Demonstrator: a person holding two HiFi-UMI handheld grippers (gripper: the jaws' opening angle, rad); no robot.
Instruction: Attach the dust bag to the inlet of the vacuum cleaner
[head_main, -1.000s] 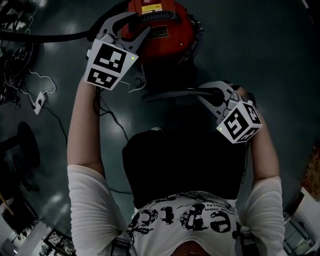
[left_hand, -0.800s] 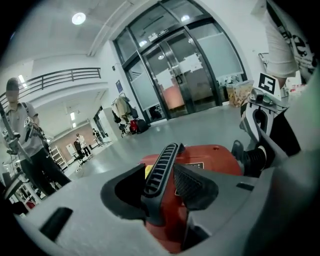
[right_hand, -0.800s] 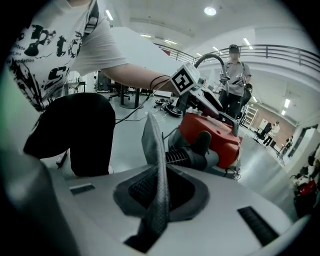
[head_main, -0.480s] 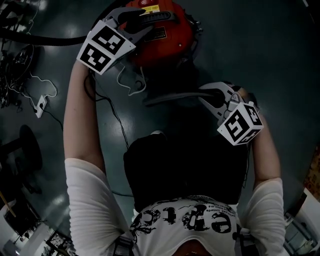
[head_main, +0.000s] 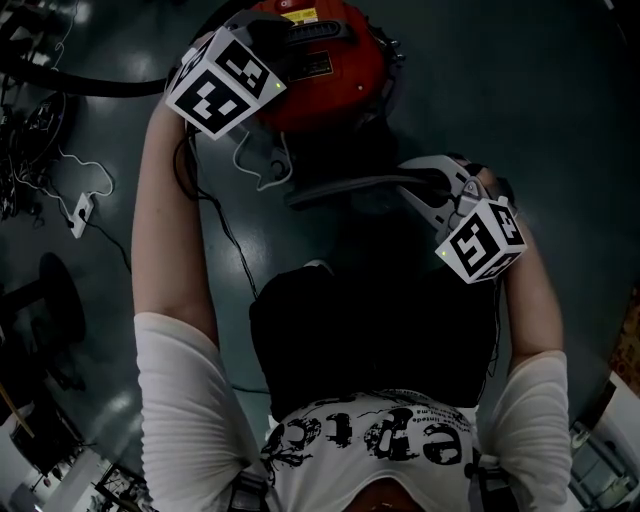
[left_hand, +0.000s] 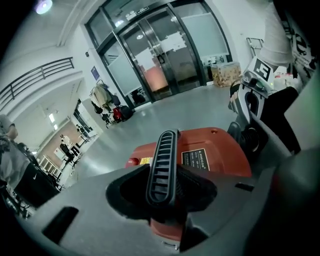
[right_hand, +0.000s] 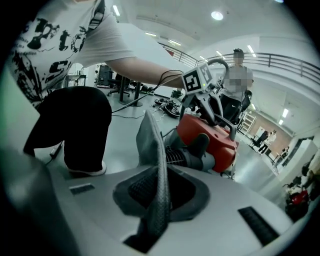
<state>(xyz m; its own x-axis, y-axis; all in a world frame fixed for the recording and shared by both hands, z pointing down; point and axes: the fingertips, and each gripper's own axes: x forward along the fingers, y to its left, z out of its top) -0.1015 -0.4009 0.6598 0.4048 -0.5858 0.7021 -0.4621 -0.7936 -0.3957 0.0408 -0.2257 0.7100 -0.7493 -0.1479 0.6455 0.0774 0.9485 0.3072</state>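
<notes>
A red vacuum cleaner (head_main: 330, 90) stands on the dark floor ahead of me. Its black ribbed handle (left_hand: 162, 160) runs between the jaws of my left gripper (head_main: 275, 45), which are closing against its sides. My right gripper (head_main: 408, 185) sits lower right of the vacuum, shut on the grey fabric dust bag (right_hand: 150, 145). The bag's edge (head_main: 340, 188) stretches left from those jaws. In the right gripper view the bag rises next to a grey ribbed neck (right_hand: 182, 157) on the vacuum's side (right_hand: 210, 135); I cannot tell if they touch.
A black hose (head_main: 90, 80) crosses the floor at the upper left. A white cable with a power strip (head_main: 80, 205) and a tangle of wires (head_main: 25, 150) lie left. Glass doors (left_hand: 165, 55) and a cardboard box (left_hand: 225, 72) stand far behind. My own leg and shoe (right_hand: 87, 170) are close.
My left gripper has rolled and shifted onto the vacuum's handle, its marker cube now showing another face. The right gripper and the bag have stayed put.
</notes>
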